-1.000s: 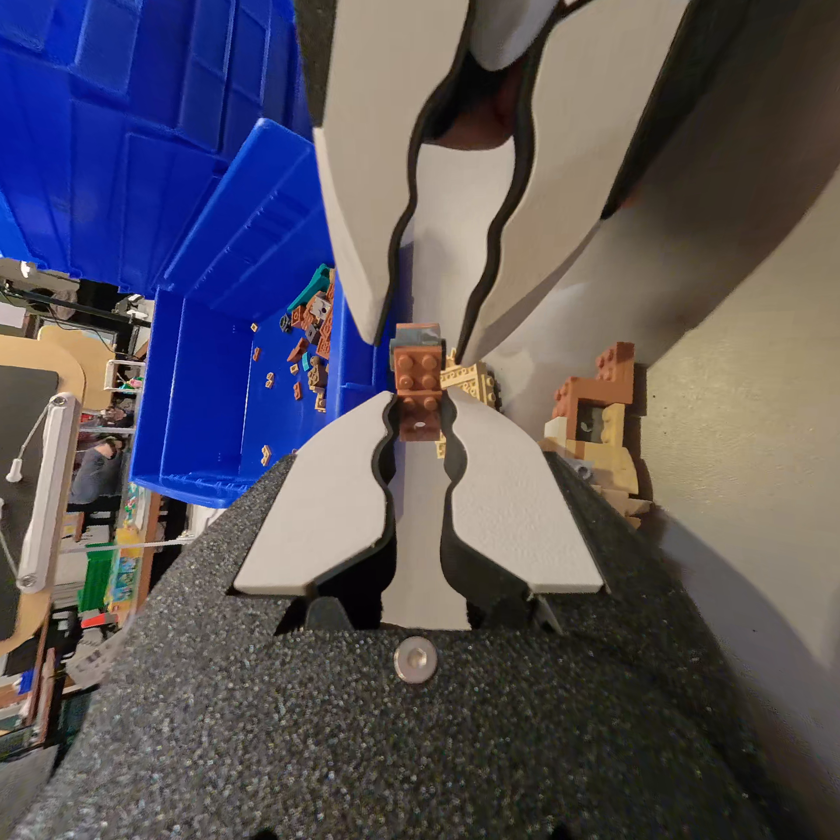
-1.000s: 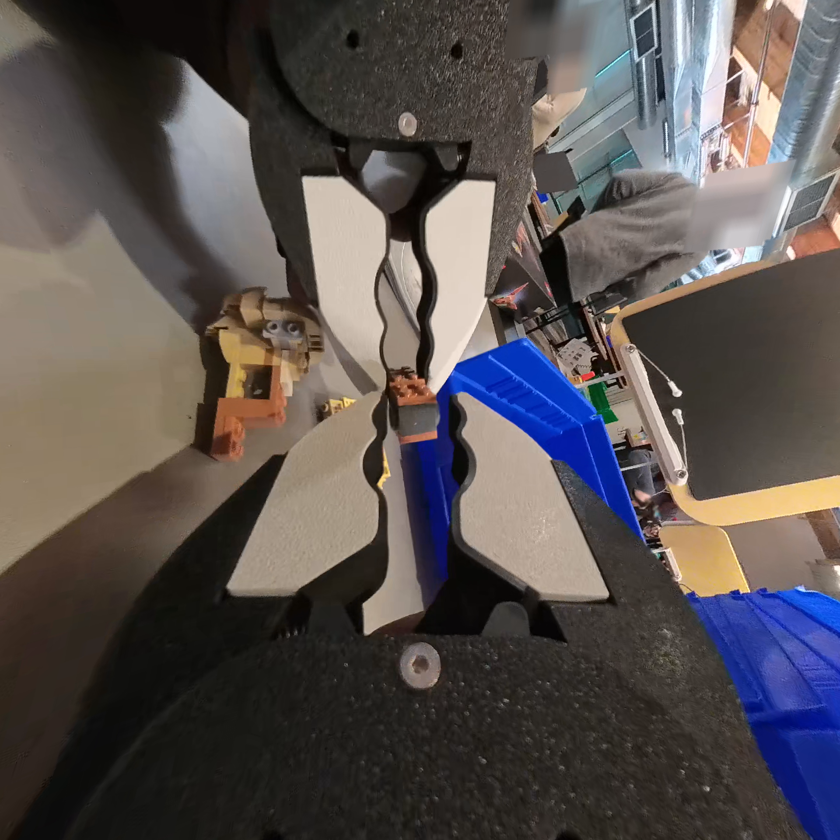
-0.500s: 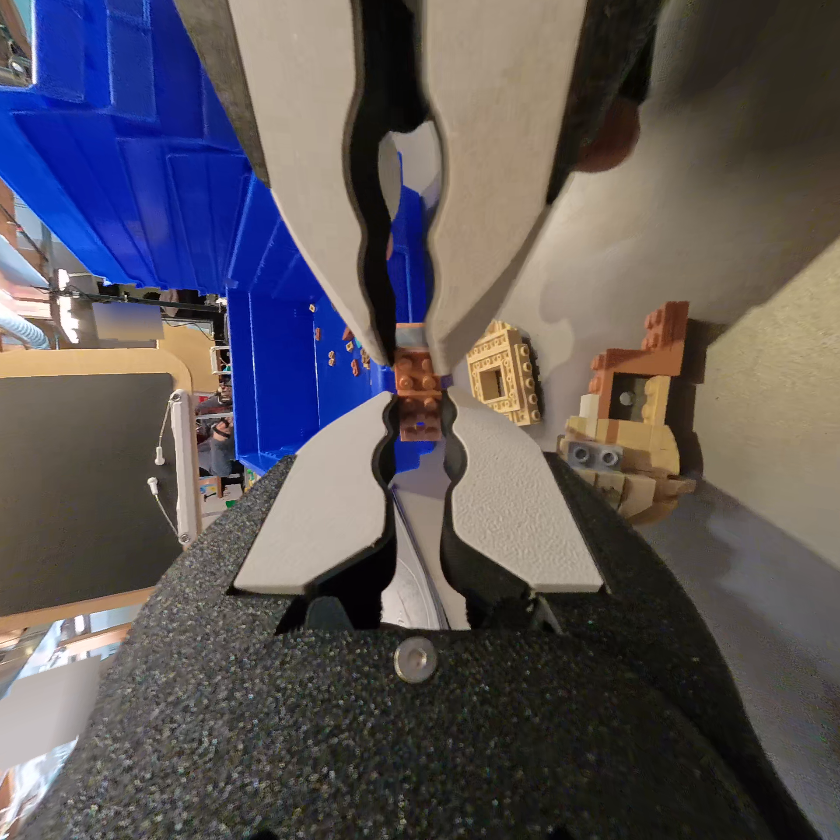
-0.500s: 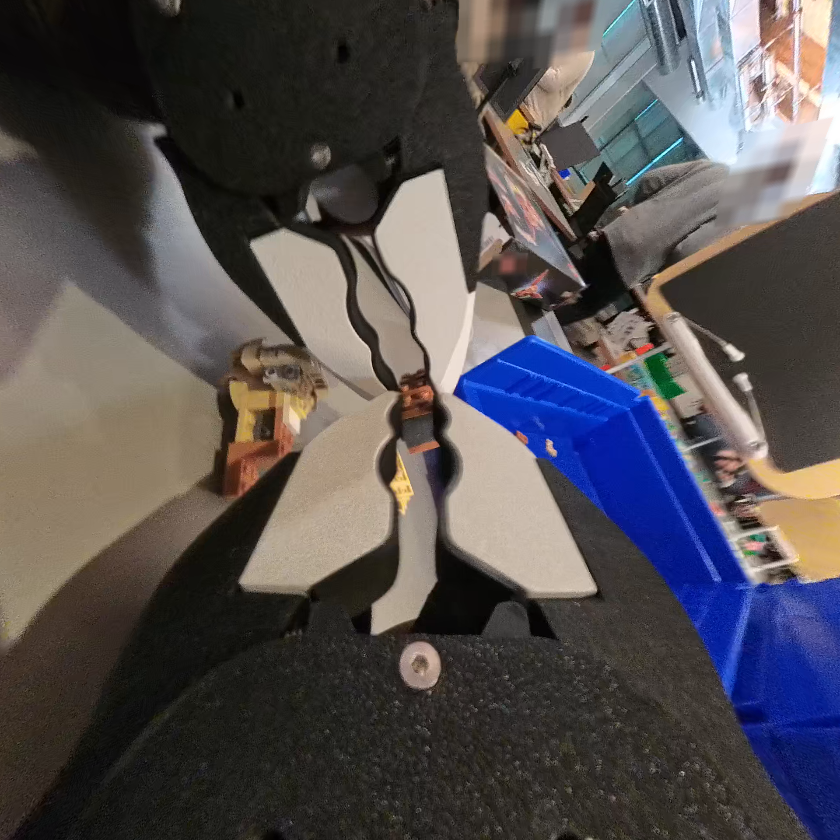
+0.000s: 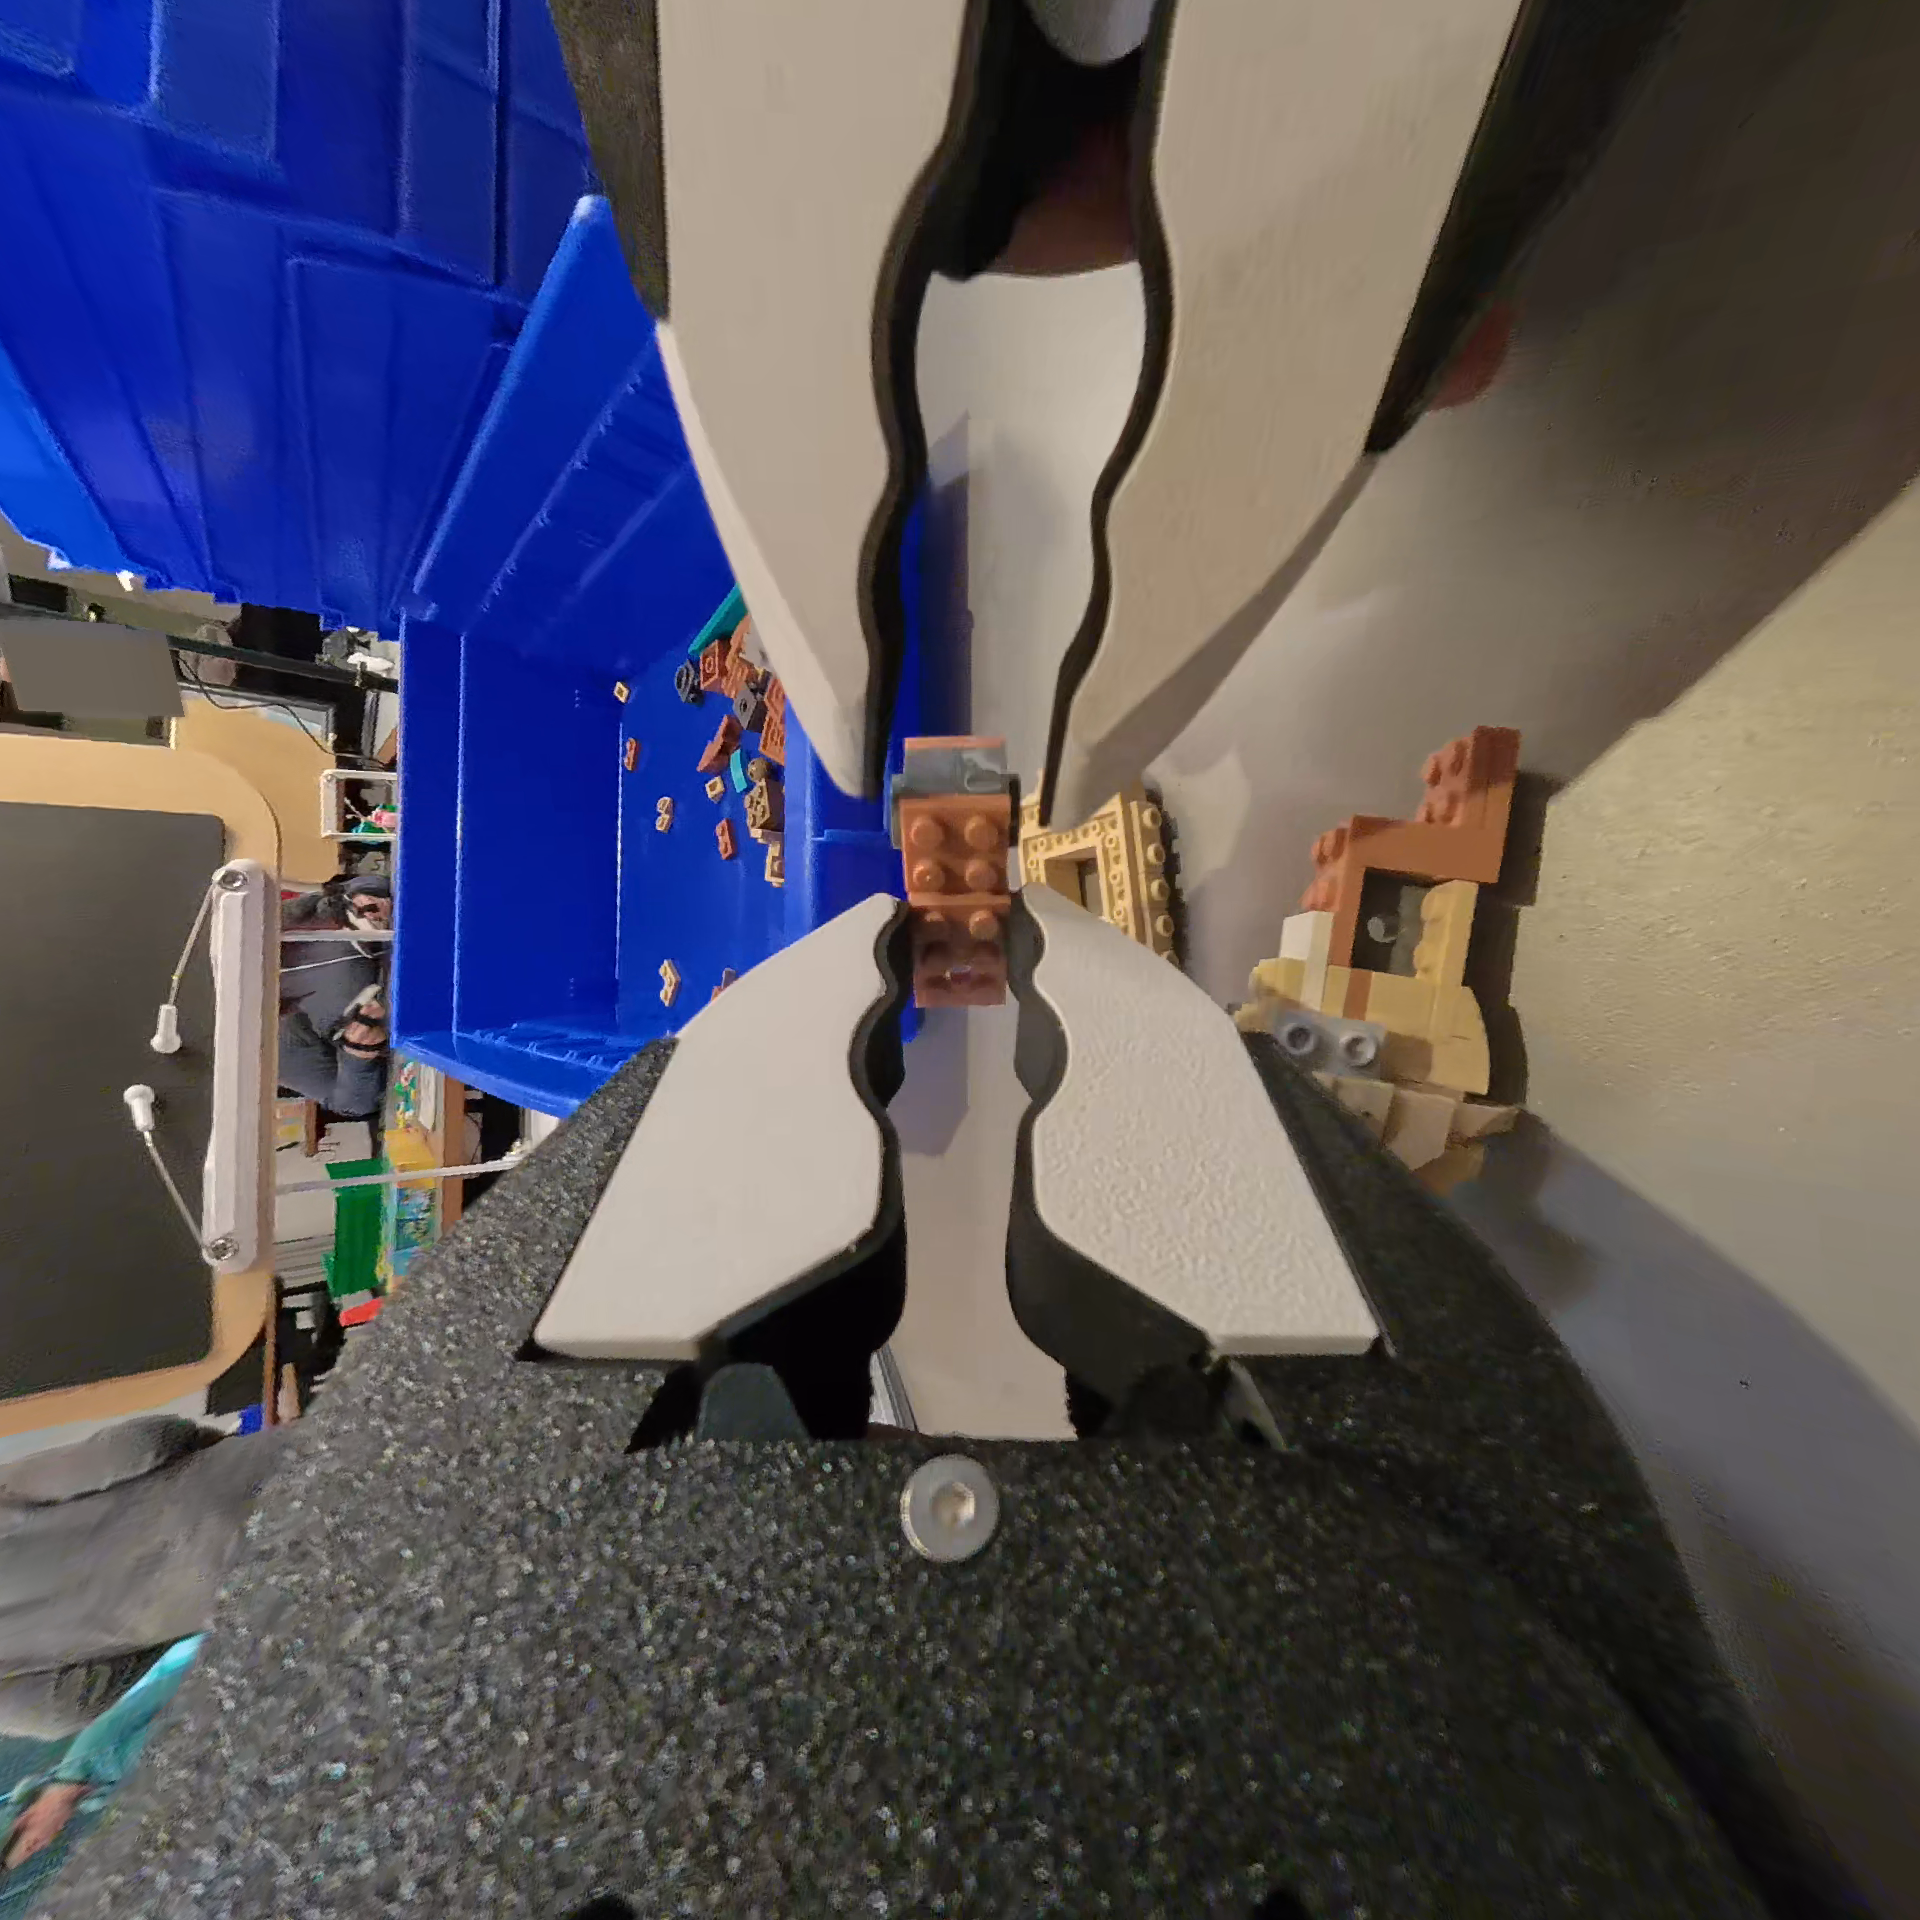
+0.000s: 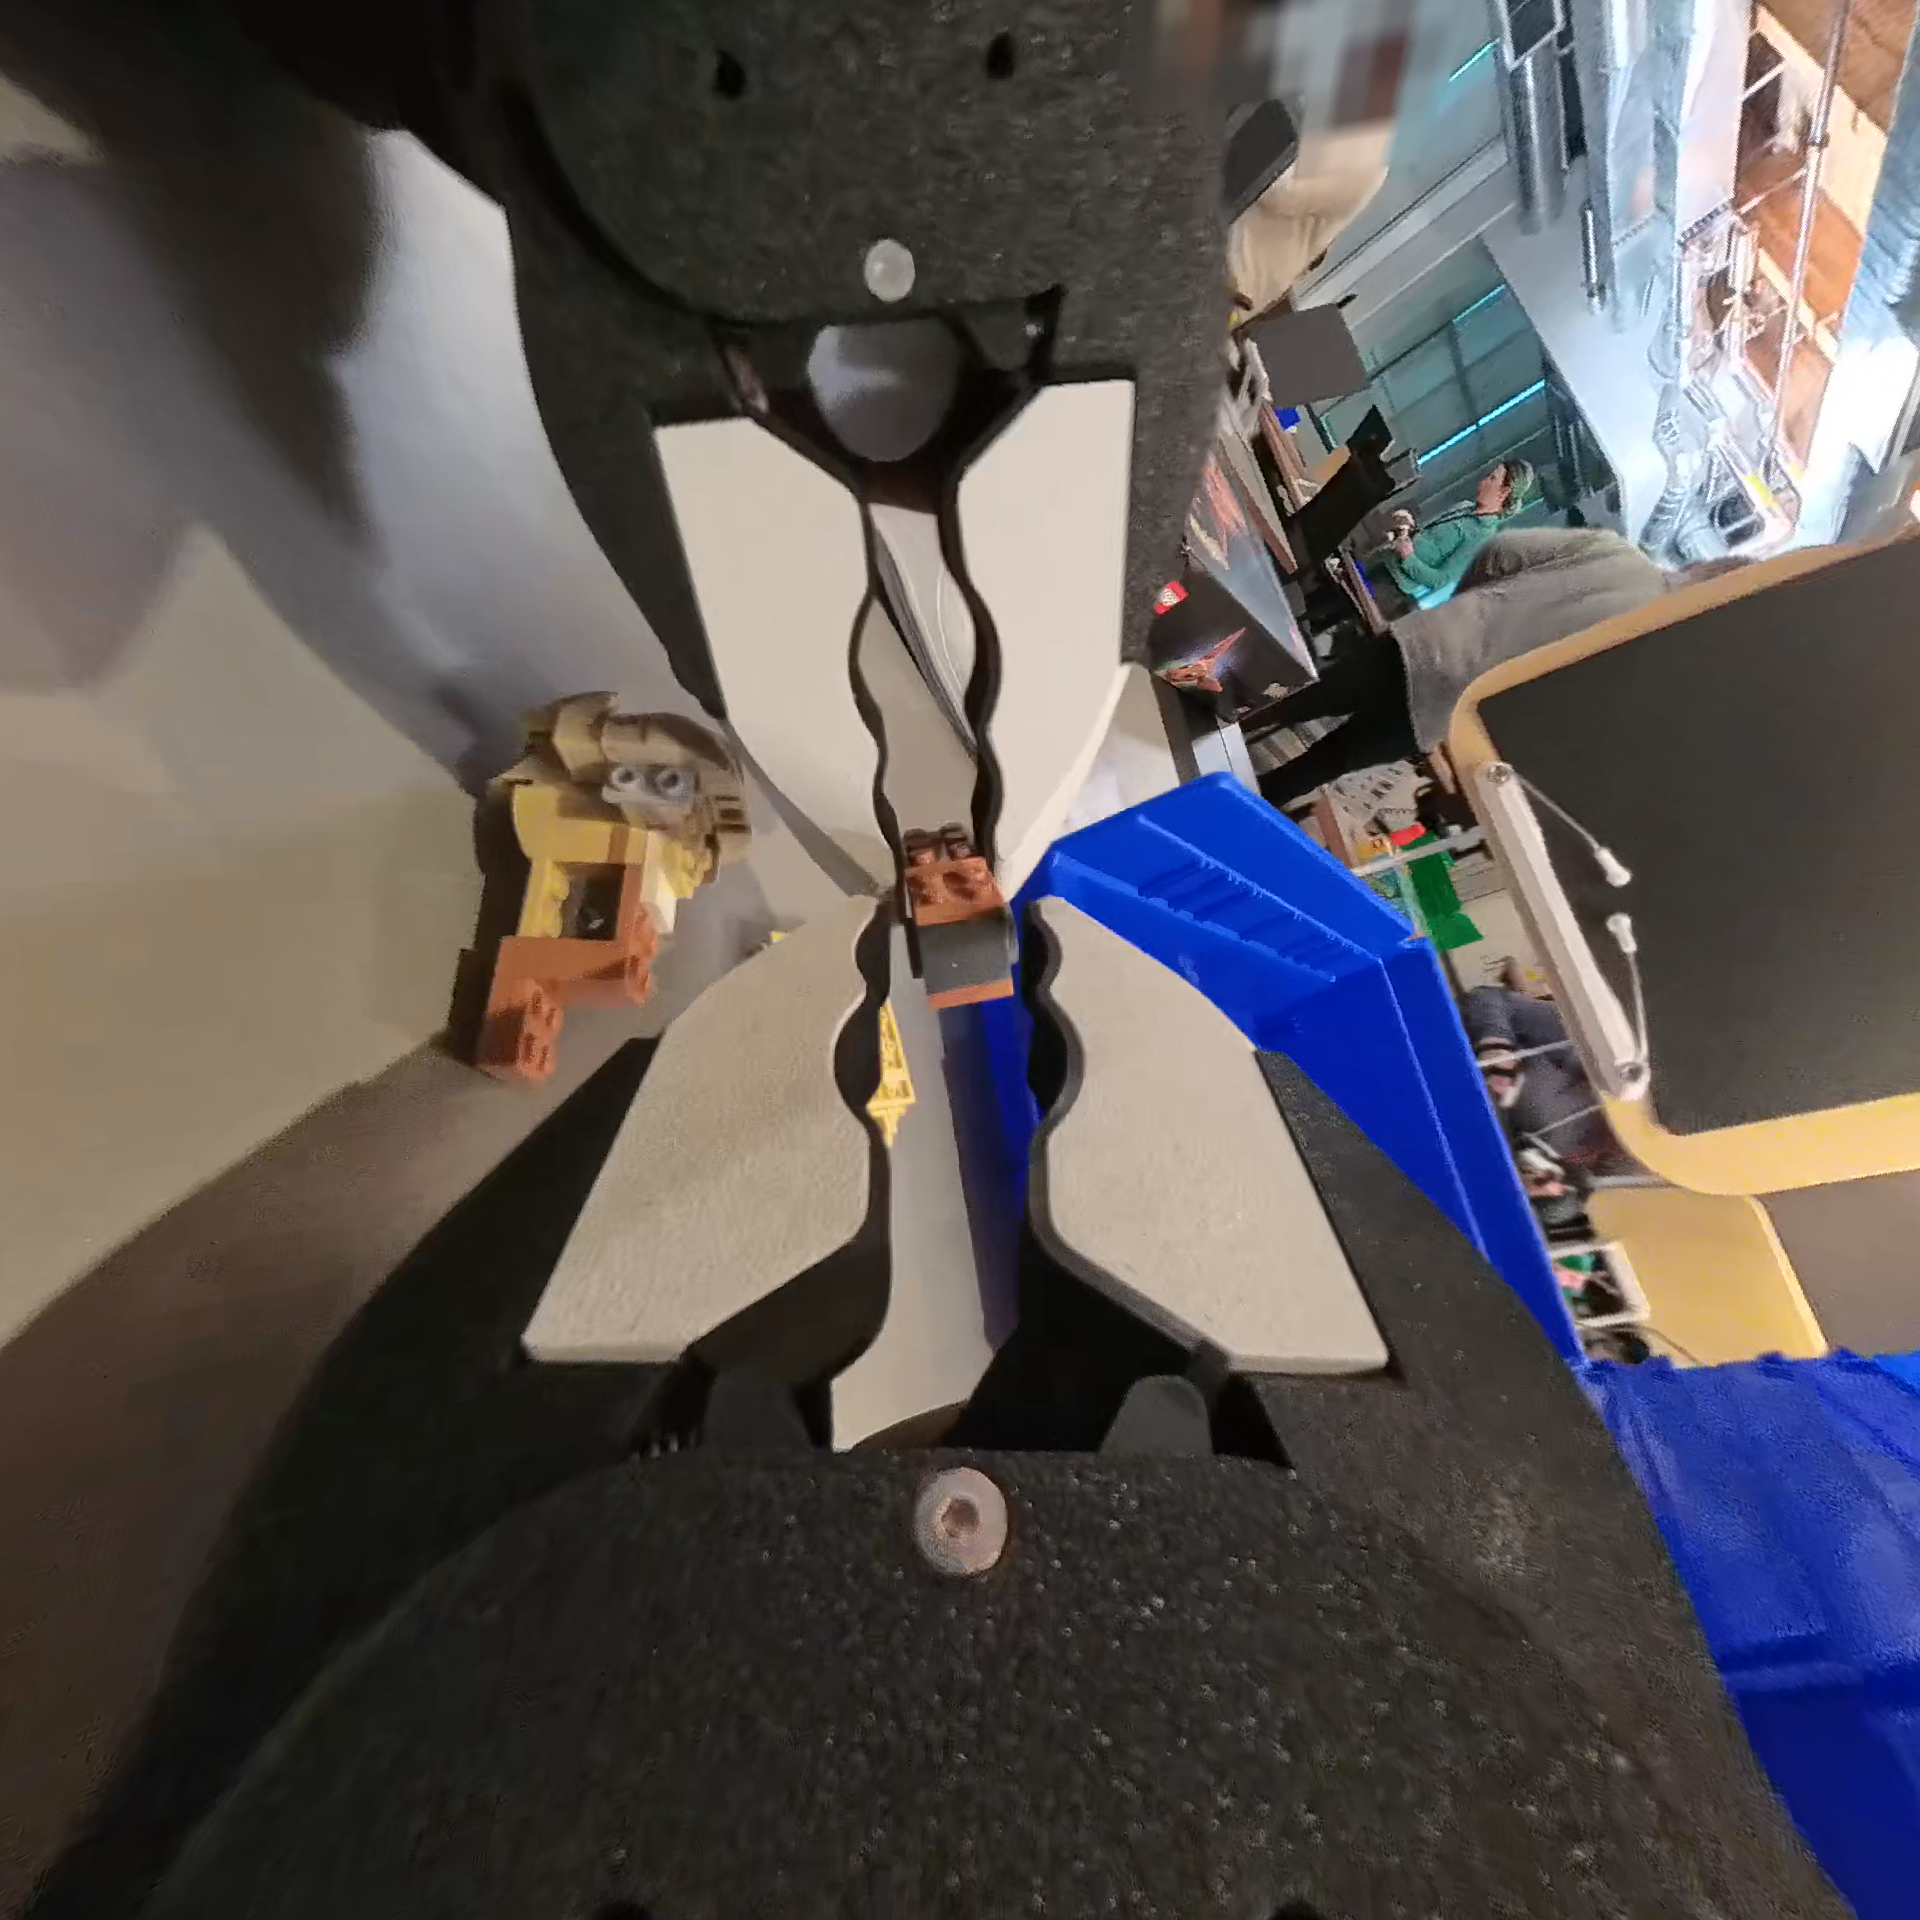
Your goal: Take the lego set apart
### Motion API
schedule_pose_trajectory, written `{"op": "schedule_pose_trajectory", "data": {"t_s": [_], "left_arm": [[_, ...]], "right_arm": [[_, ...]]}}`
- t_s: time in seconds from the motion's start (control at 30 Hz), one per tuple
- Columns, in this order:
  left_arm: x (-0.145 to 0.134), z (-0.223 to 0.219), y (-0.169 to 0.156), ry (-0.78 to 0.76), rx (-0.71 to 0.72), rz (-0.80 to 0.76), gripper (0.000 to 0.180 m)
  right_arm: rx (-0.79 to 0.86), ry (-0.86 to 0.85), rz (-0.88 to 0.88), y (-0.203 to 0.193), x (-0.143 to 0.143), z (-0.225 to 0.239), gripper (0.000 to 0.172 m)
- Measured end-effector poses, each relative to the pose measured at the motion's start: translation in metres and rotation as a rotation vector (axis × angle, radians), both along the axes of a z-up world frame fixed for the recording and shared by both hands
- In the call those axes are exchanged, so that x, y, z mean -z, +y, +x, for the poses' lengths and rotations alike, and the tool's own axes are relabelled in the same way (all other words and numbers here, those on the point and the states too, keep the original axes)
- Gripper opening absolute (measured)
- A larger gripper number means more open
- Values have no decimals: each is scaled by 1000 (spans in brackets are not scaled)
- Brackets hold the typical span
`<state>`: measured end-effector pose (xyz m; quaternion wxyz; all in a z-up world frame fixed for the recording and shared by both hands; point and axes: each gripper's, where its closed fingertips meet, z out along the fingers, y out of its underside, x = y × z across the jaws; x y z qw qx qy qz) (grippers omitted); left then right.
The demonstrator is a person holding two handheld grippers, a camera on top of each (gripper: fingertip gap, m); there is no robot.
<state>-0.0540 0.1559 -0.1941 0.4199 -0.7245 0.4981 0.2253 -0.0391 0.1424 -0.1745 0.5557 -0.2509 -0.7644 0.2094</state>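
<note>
My left gripper is shut on the near end of a small brown brick stack and holds it in the air. The stack's far end carries a dark grey piece capped with a brown plate. My right gripper comes in from the opposite side, tip to tip with the left. It is open, and its fingertips stand a little off either side of the grey end. In the right wrist view the right gripper straddles the grey end, with the left gripper behind it.
A blue bin with several loose bricks stands to one side and also shows in the right wrist view. A tan square brick frame and a tan and brown brick build sit on the grey table. People are in the background. Less than 4 cm separates the two grippers' tips.
The right gripper's pads closed on the grey end of the stack half a second ago and have since opened off it. The left gripper has kept its hold throughout.
</note>
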Motion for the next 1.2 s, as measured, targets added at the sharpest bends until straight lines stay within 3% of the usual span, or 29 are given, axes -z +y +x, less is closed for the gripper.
{"op": "schedule_pose_trajectory", "data": {"t_s": [0.27,0.8,1.07,1.2], "left_arm": [[7,1,-1,154,7,13,17],[-4,-11,0,329,-23,81,18],[-6,-15,1,356,-29,92,18],[-5,-17,3,247,-32,69,17]], "right_arm": [[47,-58,204,2,15,-6,20],[57,-127,-389,-3,5,-14,20],[67,-122,-512,-2,3,-18,20],[54,-57,-400,-1,2,-22,20]]}}
